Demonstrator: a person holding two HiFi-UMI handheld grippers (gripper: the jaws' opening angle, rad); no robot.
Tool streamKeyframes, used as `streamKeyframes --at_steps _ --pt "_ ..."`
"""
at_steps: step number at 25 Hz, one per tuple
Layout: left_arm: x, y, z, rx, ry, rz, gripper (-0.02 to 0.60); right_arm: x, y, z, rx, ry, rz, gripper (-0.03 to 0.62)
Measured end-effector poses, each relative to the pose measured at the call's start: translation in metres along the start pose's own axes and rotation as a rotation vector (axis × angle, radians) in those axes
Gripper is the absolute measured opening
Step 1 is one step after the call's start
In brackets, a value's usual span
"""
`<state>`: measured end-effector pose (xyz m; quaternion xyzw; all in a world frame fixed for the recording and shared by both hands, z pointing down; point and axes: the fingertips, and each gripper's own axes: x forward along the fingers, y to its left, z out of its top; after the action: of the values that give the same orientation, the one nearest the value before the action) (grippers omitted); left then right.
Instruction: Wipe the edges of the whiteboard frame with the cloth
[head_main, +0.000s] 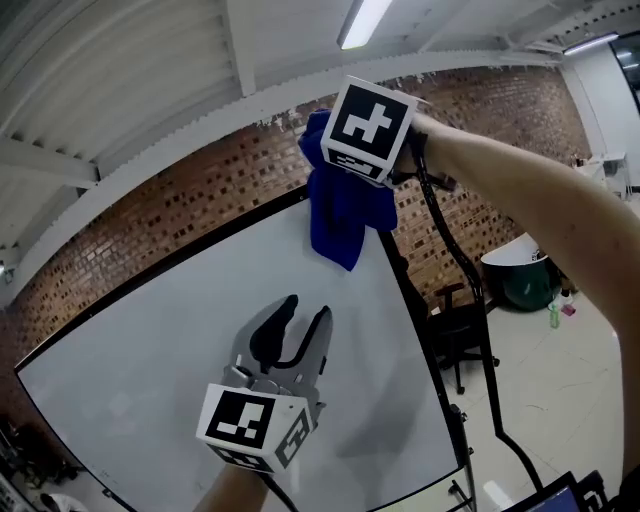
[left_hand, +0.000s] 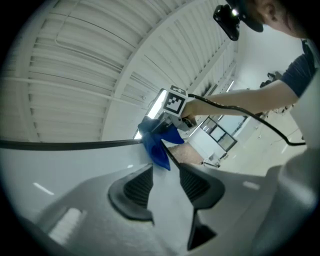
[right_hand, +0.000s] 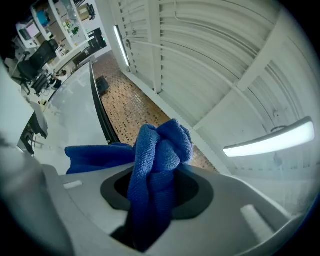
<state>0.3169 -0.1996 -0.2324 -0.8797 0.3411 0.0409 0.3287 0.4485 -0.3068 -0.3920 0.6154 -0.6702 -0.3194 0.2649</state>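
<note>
**Cloth** (head_main: 345, 215): blue, looks like microfibre. Bunched and clamped in the right gripper (right_hand: 157, 186), jaws closed on a thick wad, loose tail hanging free. Sits at the upper corner of the whiteboard frame (left_hand: 65, 145), where top edge meets side edge. Appears to lie against that corner; contact not certain.

**Left gripper** (head_main: 306, 312): jaws partly apart, nothing between them. Poised before the white face of the whiteboard (head_main: 150, 380), below the frame's upper corner and well apart from the cloth.

**Hazards, as judged:**
- Loss of contact when rounding the frame's corner. Cause: change of direction at full reach, wad riding off the narrow black edge.
- Wiping the white face instead of the frame. Cause: hanging tail draped inward from the corner.
- Cloth pulling out of the jaws. Cause: drag along the frame against a grip on a rounded wad rather than a flat fold.
- Snagging of the cable (left_hand: 272, 126) trailing from the right gripper. Cause: slack hanging just beside the frame's side edge.
- Board shifting or rocking. Cause: one-sided push high on the frame, left gripper not bracing it.

**Writing and labels:** none legible. Black-and-white square marker patterns on the cube of each gripper, no letters. No brand made out on cloth, frame or either gripper.
</note>
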Motion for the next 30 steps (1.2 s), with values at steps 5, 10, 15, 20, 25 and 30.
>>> streamKeyframes --at_steps 5,10,15,20,25,30 --pt "0.018 -0.018 0.002 0.038 0.034 -0.008 0.169 -0.011 0.005 -0.026 0.337 -0.191 0.096 0.146" --pt "0.028 -0.027 0.000 0.046 0.072 -0.030 0.167 -0.011 0.019 -0.051 0.664 -0.390 0.147 0.147" --pt "0.035 -0.042 -0.004 0.086 0.093 -0.039 0.167 -0.001 0.028 -0.080 0.899 -0.482 0.161 0.146" --pt "0.039 -0.061 -0.009 0.097 0.122 -0.076 0.167 0.011 0.054 -0.113 1.034 -0.490 0.241 0.146" --pt "0.040 -0.072 -0.029 0.087 0.168 -0.098 0.167 0.012 0.079 -0.127 1.076 -0.497 0.293 0.146" --pt "0.046 -0.080 -0.044 0.069 0.203 -0.125 0.167 0.013 0.099 -0.139 1.095 -0.480 0.343 0.146"
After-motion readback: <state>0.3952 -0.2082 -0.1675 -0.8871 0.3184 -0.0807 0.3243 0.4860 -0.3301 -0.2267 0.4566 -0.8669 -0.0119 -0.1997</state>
